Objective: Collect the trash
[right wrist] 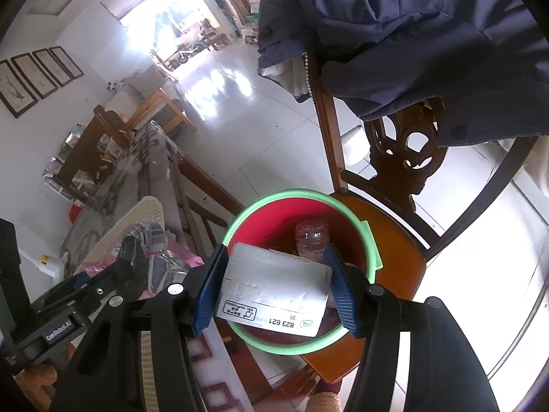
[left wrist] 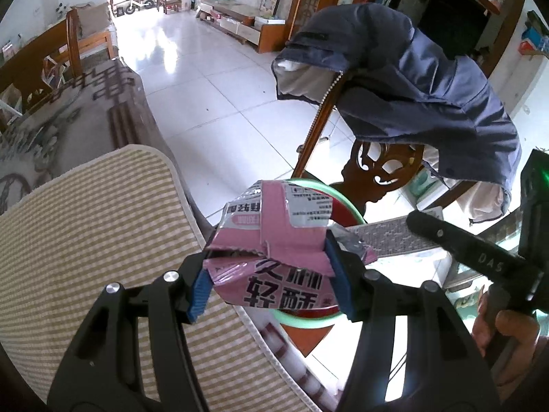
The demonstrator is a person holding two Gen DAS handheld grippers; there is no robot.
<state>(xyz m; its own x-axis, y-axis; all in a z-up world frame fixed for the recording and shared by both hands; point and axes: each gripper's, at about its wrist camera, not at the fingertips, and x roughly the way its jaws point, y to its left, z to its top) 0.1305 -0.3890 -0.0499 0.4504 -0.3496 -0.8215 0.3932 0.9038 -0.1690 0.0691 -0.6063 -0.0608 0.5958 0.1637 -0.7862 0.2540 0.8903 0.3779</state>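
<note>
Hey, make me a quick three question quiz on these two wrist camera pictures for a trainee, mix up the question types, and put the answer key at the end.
1. Multiple choice: What does the left gripper hold?
A. a glass jar
B. a crumpled pink wrapper
C. a metal spoon

2. True or false: The red bin with the green rim stands on the seat of the wooden chair.

3. Fill in: Between the pads of the right gripper sits a flattened silver ____, and a plastic ____ already lies inside the bin.

Key
1. B
2. True
3. carton; bottle
</note>
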